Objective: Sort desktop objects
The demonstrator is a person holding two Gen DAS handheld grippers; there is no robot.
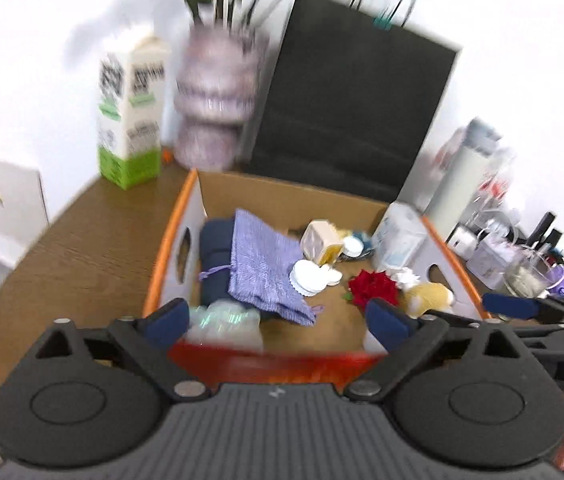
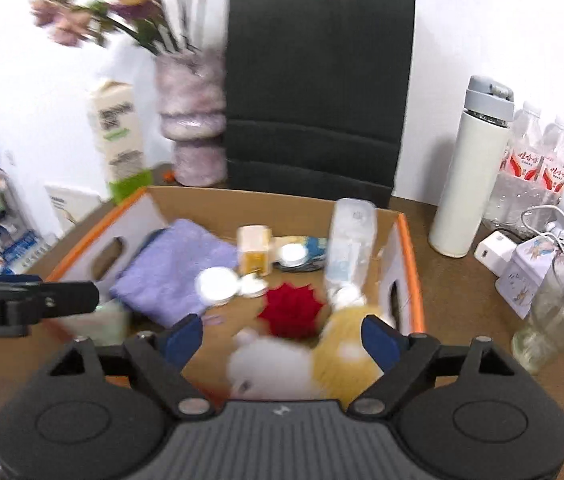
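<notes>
orange-edged cardboard box [image 1: 366, 204] long axis runs away from me, probably | left gripper [image 1: 277, 322], right gripper [image 2: 282, 338] level over near rim, both spread, empty

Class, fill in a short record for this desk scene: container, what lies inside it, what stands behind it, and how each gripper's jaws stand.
Container: cardboard box with orange edges, on a wooden desk
Inside: purple cloth, red flower, white lids, plush toy
Behind: black bag, vase, carton
Left gripper: jaws open, empty
Right gripper: jaws open, over the plush toy
</notes>
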